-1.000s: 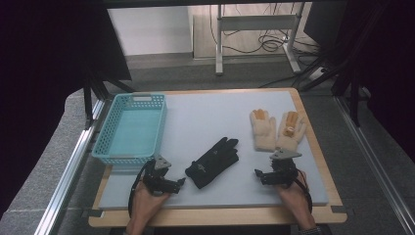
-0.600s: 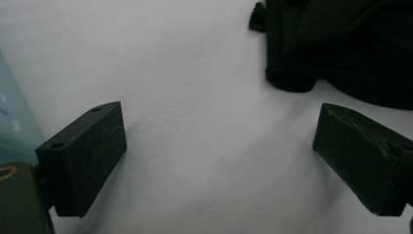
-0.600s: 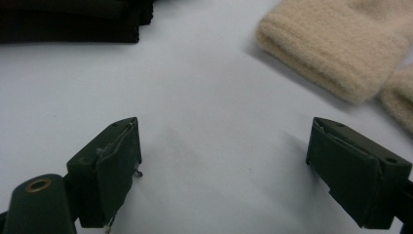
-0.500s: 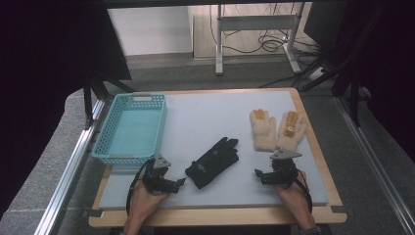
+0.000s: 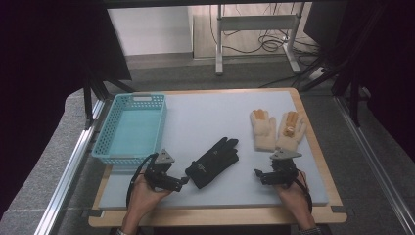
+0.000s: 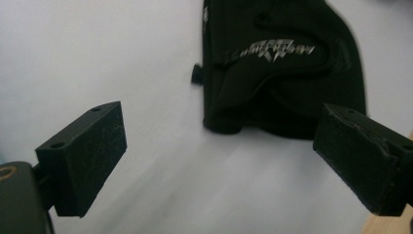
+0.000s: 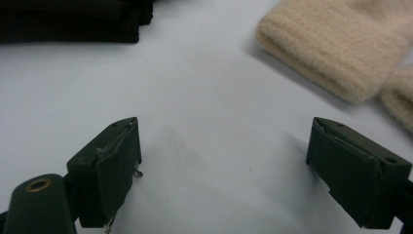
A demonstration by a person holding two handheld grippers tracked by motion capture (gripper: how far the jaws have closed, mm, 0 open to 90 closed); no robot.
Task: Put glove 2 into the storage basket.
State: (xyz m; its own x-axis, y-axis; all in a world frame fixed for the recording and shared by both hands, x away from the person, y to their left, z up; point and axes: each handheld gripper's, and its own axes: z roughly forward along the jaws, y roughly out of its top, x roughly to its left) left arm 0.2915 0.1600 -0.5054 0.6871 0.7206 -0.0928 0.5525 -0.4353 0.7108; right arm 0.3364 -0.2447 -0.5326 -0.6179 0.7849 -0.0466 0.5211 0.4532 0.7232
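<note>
One black glove (image 5: pixel 213 161) lies near the front middle of the mat (image 5: pixel 205 117), its long axis running from the cuff at about 7 o'clock to the fingertips at about 1 o'clock in the high view. That cuff end is the part nearest the left gripper (image 5: pixel 182 182), which sits just beside it at the glove's 8 o'clock, jaws pointing toward roughly 3 o'clock. In the left gripper view the glove (image 6: pixel 282 68) sits ahead between 12 and 1 o'clock of the left gripper (image 6: pixel 219 161), apart from both jaws, which stand wide apart with nothing between them. So the left hand is plainly the nearer one, and a short push forward and slightly right looks enough to bring the cuff between the jaws. The right gripper (image 5: pixel 258 173) rests farther off, at the glove's 4 o'clock, its jaws also spread wide and empty; in its own view the right gripper (image 7: pixel 224 170) has bare mat ahead, with the black glove (image 7: pixel 73 19) at 10 o'clock. Two cream gloves (image 5: pixel 276 128) lie at the right gripper's 12 o'clock, and a blue basket (image 5: pixel 131 128) stands well to the glove's 10 o'clock.
</note>
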